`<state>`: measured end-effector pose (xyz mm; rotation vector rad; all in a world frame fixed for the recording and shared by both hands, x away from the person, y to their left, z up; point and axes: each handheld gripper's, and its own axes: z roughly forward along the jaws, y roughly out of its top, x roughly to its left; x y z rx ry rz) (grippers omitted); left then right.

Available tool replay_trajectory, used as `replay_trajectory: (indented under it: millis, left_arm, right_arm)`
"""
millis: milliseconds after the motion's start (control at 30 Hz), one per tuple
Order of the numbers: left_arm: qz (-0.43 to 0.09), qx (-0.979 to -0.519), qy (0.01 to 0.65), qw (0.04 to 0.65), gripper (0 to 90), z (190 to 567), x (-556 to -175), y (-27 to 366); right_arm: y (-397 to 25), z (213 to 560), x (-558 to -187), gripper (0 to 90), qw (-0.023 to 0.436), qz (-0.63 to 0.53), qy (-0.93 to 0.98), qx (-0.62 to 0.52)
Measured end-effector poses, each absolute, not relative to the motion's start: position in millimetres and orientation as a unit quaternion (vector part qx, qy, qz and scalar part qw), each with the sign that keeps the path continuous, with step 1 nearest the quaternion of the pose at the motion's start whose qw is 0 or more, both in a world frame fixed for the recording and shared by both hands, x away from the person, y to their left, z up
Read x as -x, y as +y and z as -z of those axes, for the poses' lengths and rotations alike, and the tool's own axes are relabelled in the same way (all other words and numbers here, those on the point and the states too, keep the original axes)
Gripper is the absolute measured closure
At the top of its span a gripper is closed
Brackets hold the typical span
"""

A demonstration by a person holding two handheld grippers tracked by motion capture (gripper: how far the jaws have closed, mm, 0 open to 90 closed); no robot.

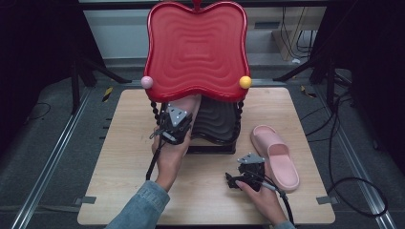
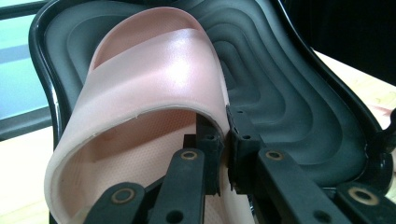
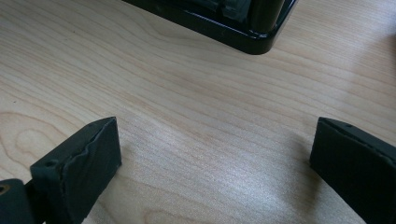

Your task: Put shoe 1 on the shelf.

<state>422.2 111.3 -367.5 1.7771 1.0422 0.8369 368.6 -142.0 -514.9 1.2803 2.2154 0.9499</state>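
A pink slipper (image 2: 154, 70) hangs strap-first over a black ridged tray (image 2: 299, 93), the lower shelf of a small rack. My left gripper (image 2: 226, 135) is shut on the edge of its strap. From above, that gripper (image 1: 174, 124) reaches under the rack's red top tray (image 1: 197, 47), with the slipper (image 1: 190, 104) just ahead of it. A second pink slipper (image 1: 277, 155) lies flat on the table to the right of the rack. My right gripper (image 1: 248, 164) hovers low beside it, open (image 3: 215, 154), with bare wood between its fingers (image 3: 88, 158).
The rack stands at the back middle of the wooden table (image 1: 124, 157), with a pink ball (image 1: 147, 82) and a yellow ball (image 1: 245, 82) at the red tray's front corners. Its black base corner (image 3: 233, 35) lies ahead of the right gripper. Cables run along the floor at right.
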Motion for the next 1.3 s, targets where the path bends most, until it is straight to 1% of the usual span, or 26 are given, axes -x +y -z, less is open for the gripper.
replay_trajectory:
  millis: [400,600,667,733,800,833,900,967,1167,1300]
  left_arm:
    - [-0.332,-0.720,0.429,0.432,83.8,373,-434,102]
    - [-0.319,-0.729,0.426,0.431,81.1,372,-438,100]
    - [-0.316,-0.730,0.425,0.432,79.8,372,-438,101]
    - [-0.308,-0.734,0.422,0.434,74.0,371,-437,102]
    - [-0.306,-0.736,0.420,0.433,72.4,371,-436,103]
    - [-0.305,-0.740,0.416,0.432,67.6,371,-436,103]
    - [-0.300,-0.742,0.415,0.432,66.5,371,-433,104]
    - [-0.295,-0.746,0.410,0.434,61.4,370,-429,106]
    - [-0.290,-0.759,0.389,0.434,59.1,368,-417,117]
    - [-0.285,-0.780,0.362,0.424,58.3,367,-408,125]
  right_arm:
    - [-142,515,-369,2.2,0.204,-0.341,0.795,-0.458]
    - [-142,515,-369,2.2,0.204,-0.341,0.795,-0.458]
    - [-142,515,-369,2.2,0.204,-0.341,0.795,-0.458]
    - [-142,515,-369,2.2,0.204,-0.341,0.795,-0.458]
    - [-142,515,-369,2.2,0.204,-0.341,0.795,-0.457]
    - [-142,515,-369,2.2,0.204,-0.341,0.796,-0.457]
    - [-142,515,-369,2.2,0.204,-0.341,0.796,-0.457]
    - [-142,515,-369,2.2,0.204,-0.341,0.796,-0.457]
    - [-142,515,-369,2.2,0.204,-0.341,0.796,-0.457]
    - [-142,515,-369,2.2,0.204,-0.341,0.796,-0.457]
